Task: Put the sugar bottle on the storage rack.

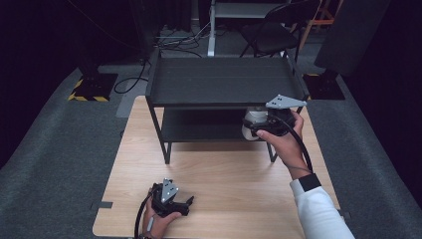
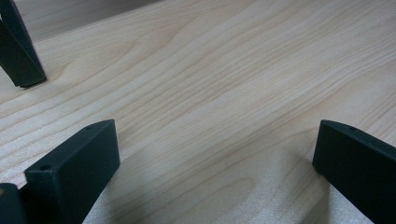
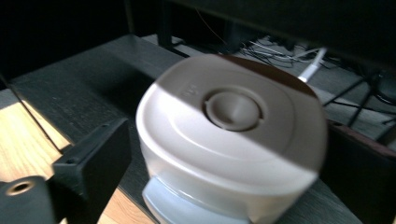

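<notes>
Up close, the right gripper view is showing a white plastic container point(image 3: 229, 154) with a rounded square lid and a raised round knob at the lid's middle. A small embossed mark is sitting on the lid at about ten o'clock from the knob, but it is too blurred to read. The container is sitting at the front edge of the lower shelf point(image 3: 84, 84) of a black two-tier rack point(image 1: 224, 79). The right gripper point(image 3: 219, 186) is straddling it with its jaws apart: the near jaw is standing clear of the container's wall, while the far jaw seems to be close against the other side, though blur makes contact hard to judge.

From the high view, the right gripper point(image 1: 254, 124) is lying level at the rack's three o'clock end, held by the right hand point(image 1: 283, 142) in a white sleeve, and the container point(image 1: 254, 119) is peeking out pale under the top shelf. That view is also giving the rack's place at twelve o'clock on the light wooden table point(image 1: 224, 189).

The left gripper point(image 1: 186, 203) is resting low at about seven o'clock on the table. Its own view is showing both black jaws spread wide over bare wood grain point(image 2: 210, 93), with one rack foot point(image 2: 18, 56) at ten o'clock.
</notes>
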Demonstrator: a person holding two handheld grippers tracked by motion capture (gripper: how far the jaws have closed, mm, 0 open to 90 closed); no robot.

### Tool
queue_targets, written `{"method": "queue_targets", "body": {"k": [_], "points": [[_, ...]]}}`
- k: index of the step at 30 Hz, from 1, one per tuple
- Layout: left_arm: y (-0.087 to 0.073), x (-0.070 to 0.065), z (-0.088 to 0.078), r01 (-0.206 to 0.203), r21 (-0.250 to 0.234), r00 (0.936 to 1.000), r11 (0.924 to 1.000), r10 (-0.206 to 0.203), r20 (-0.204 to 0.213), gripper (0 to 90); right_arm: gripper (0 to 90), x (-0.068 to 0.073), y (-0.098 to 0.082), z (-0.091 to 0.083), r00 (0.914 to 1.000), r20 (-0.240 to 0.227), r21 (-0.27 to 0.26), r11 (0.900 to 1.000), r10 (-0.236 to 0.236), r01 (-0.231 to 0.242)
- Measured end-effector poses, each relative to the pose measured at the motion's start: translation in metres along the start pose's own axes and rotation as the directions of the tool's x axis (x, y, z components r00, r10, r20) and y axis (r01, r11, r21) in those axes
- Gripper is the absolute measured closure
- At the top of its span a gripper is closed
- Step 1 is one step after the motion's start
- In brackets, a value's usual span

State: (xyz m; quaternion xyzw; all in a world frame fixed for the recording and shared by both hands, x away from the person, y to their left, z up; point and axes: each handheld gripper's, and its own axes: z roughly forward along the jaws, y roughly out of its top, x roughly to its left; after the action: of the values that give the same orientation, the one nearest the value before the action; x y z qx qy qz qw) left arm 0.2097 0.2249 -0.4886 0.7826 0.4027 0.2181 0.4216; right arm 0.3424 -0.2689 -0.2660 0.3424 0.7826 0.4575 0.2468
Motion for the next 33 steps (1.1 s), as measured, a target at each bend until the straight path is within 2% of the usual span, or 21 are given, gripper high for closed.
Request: {"method": "queue_targets", "body": {"k": [5, 10, 14, 16, 21, 33], "points": [[0.0, 0.0, 0.0, 0.0, 0.0, 1.0, 1.0, 0.0, 0.0, 0.3, 5.5, 0.001, -0.002, -0.007, 0.9999, -0.004, -0.009, 1.0, -0.011, 0.011], [0.0, -0.001, 0.0, 0.004, 0.0, 1.0, 1.0, -0.004, -0.006, 0.3, 5.5, -0.001, -0.004, -0.015, 0.9997, -0.013, 0.01, 1.0, -0.021, 0.022], [0.0, -0.001, 0.0, 0.003, 0.0, 1.0, 1.0, -0.003, -0.006, 0.3, 7.7, -0.005, -0.013, -0.024, 0.9984, -0.043, -0.005, 0.999, -0.036, 0.036], [0.0, -0.001, 0.0, 0.004, 0.0, 1.0, 1.0, -0.004, -0.006, 0.3, 4.5, -0.002, -0.016, -0.028, 0.9981, -0.04, -0.016, 0.999, -0.046, 0.046], [0.0, -0.001, 0.0, 0.005, 0.0, 1.0, 1.0, -0.005, -0.007, 0.3, 4.2, 0.002, -0.029, -0.04, 0.9973, -0.04, -0.055, 0.997, -0.061, 0.059], [0.0, -0.001, 0.0, 0.005, 0.0, 1.0, 1.0, -0.005, -0.007, 0.3, 2.7, 0.014, -0.061, -0.063, 0.9979, -0.032, -0.094, 0.994, -0.057, 0.054]]}}
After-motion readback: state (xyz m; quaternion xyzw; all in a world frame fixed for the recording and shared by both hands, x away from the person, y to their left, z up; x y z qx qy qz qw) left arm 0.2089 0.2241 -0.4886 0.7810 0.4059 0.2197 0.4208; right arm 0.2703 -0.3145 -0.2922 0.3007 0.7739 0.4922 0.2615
